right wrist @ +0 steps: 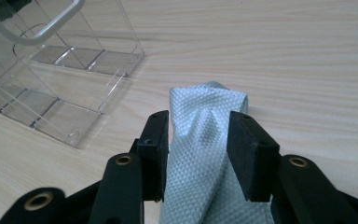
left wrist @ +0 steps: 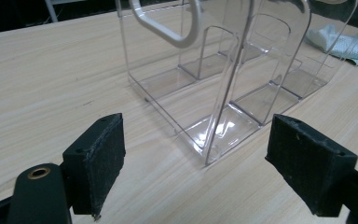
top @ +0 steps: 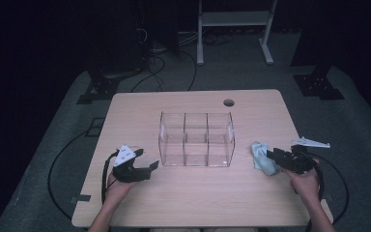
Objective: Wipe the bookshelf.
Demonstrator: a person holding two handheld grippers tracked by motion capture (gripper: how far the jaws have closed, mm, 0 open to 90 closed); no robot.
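The cloth lies on the table just right of the clear box, running up between the jaws of the right gripper; those jaws stand apart around it, the left pad touching the fabric, a gap at the right pad; the left gripper gapes wide with nothing between its jaws, pointing at the box's near corner.

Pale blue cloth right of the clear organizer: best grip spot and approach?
Take the cloth on its raised middle fold, coming low from the right edge of the table, as the right tongs sit now. That ridge stands between the jaws; the rest lies flat.
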